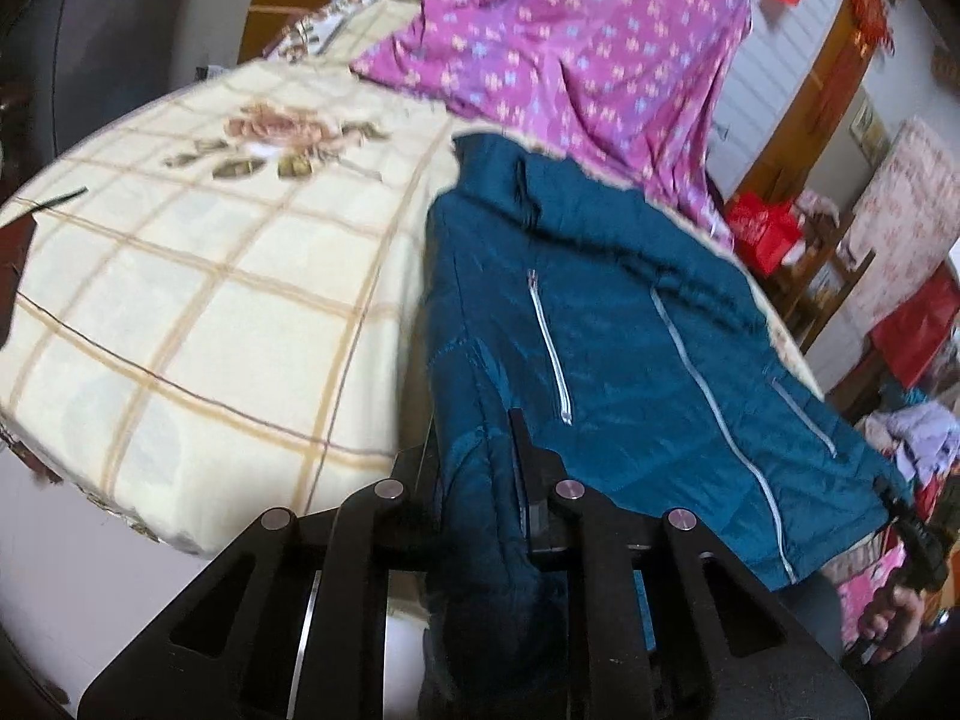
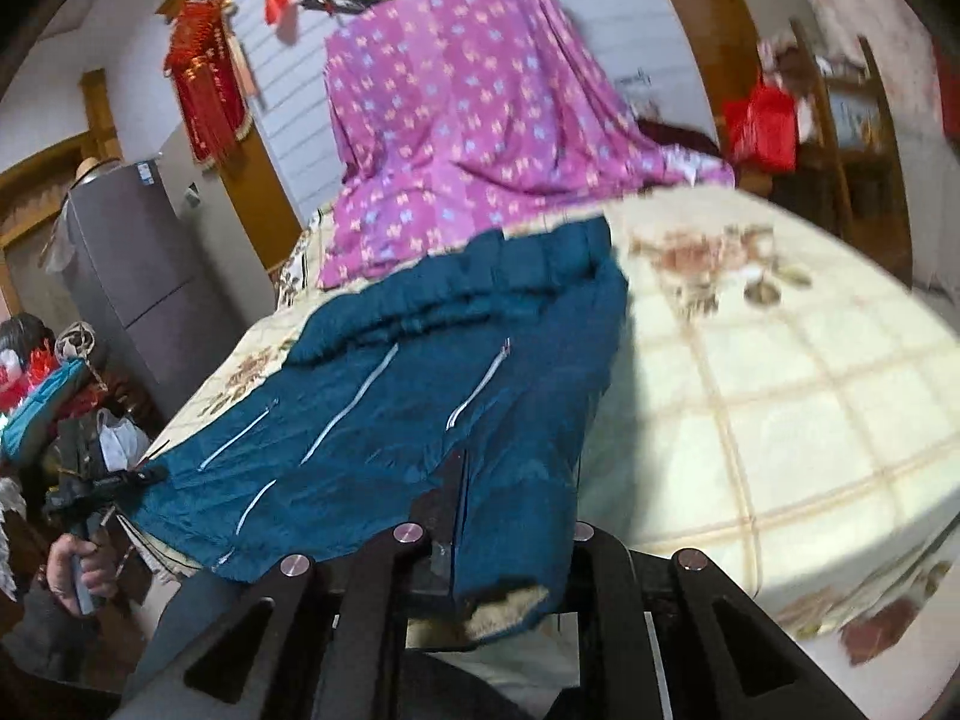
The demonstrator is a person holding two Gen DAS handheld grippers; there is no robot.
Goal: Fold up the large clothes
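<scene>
A teal padded jacket [image 1: 630, 360] with silver zips lies front up on a bed under a cream checked blanket [image 1: 210, 300]. My left gripper [image 1: 474, 438] is shut on the jacket's near hem corner, and the fabric bunches between the fingers and hangs over the jaws. In the right wrist view the same jacket [image 2: 420, 408] spreads away from me. There my right gripper [image 2: 516, 480] is shut on the other hem corner, with its right finger hidden under cloth. Each view shows the other gripper at the far hem corner: the right gripper [image 1: 918, 540] and the left gripper [image 2: 114, 480], both hand-held.
A purple flowered cloth [image 1: 570, 48] is heaped at the bed's head, just past the jacket's collar. A grey fridge [image 2: 138, 276] stands left of the bed. A red bag [image 1: 762, 228] and piled clothes [image 1: 918, 432] crowd the floor on the other side.
</scene>
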